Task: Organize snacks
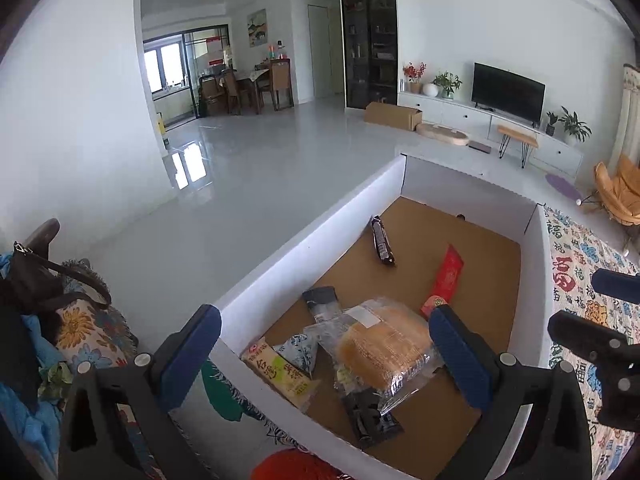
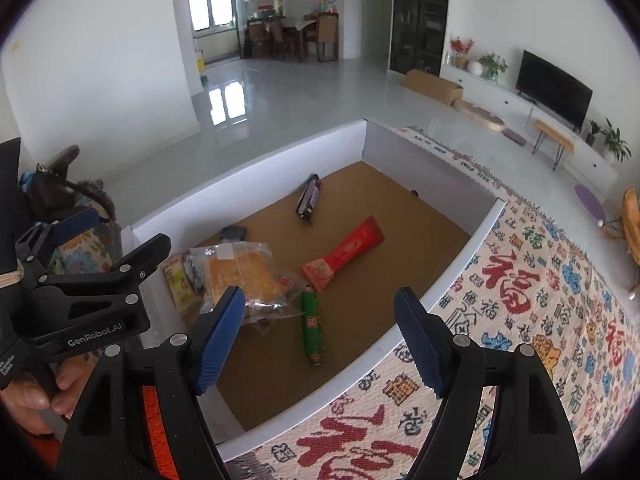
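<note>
Both claws spread, empty. Left claw (image 1: 326, 346) hangs over the bread pack (image 1: 384, 346) in the white box (image 2: 248, 176). Right claw (image 2: 320, 336) is nearest the green sausage (image 2: 311, 326), long axis running away from it. Red packet (image 2: 348, 250) and dark bar (image 2: 308, 199) lie farther back.

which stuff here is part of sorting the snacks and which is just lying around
Part of the job:
white box
bread packet
red packet
green sausage
dark bar
yellow packet

Just lying about:
patterned cloth
black bag
cardboard carton
television
</note>
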